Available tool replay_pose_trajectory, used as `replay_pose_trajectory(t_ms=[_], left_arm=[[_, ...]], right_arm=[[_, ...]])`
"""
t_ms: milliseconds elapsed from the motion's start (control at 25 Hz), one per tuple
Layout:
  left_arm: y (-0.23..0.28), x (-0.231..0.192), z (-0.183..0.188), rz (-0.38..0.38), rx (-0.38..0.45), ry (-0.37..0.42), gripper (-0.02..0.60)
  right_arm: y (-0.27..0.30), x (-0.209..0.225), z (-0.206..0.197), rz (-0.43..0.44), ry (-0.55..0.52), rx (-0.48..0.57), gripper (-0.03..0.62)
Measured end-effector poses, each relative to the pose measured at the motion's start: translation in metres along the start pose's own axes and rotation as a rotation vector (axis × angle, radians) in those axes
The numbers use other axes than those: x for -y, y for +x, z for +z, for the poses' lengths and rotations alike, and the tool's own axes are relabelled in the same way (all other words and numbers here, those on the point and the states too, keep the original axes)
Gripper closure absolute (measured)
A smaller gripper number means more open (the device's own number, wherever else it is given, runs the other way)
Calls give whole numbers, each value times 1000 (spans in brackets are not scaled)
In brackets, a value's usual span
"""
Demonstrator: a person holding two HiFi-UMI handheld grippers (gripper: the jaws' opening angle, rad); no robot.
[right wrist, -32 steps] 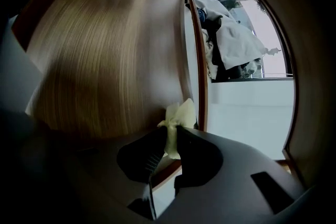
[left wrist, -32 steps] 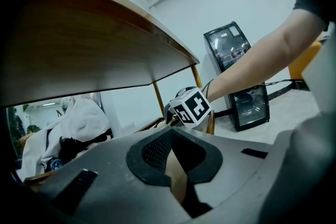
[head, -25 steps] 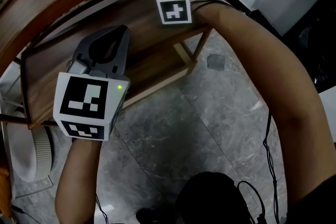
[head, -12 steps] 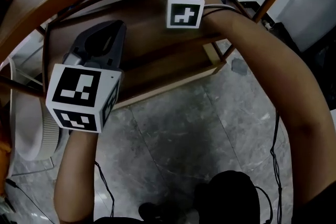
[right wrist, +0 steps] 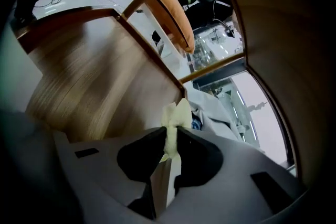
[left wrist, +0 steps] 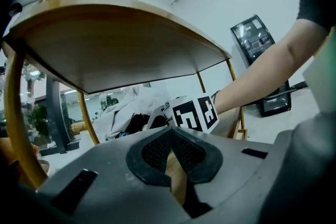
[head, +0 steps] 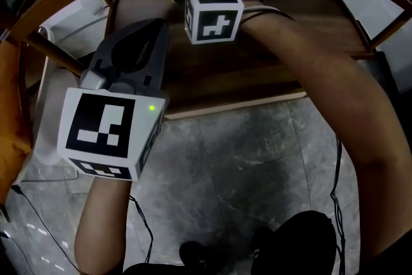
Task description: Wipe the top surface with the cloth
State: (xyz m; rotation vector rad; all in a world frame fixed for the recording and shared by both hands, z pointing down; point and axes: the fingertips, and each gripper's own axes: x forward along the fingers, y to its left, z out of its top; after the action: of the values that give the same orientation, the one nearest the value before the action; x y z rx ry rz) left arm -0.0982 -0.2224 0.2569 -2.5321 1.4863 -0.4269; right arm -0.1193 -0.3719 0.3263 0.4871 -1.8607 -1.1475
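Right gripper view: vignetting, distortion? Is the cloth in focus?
Right gripper view: dark vignette round the edges, fisheye bows the wooden shelf; the cloth pinched in the jaws is sharp. Head view: dim overall, dark corners. Left gripper view: bright backlit background.

Smooth wood-grain shelf — crumpled matt cloth.
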Motion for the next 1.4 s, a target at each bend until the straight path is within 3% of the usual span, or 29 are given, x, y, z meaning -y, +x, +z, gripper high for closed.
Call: replay_pose_trajectory(t_ms=[320, 560, 1120, 1400], left_arm=[[-35, -24, -11, 28, -8, -74, 569], [-54, -36, -20, 45, -23, -53, 571], [-44, -33, -31, 25, -31, -82, 569], [-30, -18, -23, -2, -22, -72, 571]], right_arm=[[39, 3, 77, 31, -42, 118, 528], [58, 6, 105, 31, -124, 125, 528], [66, -1, 96, 63, -150, 76, 528], [56, -4, 58, 63, -109, 29, 528]])
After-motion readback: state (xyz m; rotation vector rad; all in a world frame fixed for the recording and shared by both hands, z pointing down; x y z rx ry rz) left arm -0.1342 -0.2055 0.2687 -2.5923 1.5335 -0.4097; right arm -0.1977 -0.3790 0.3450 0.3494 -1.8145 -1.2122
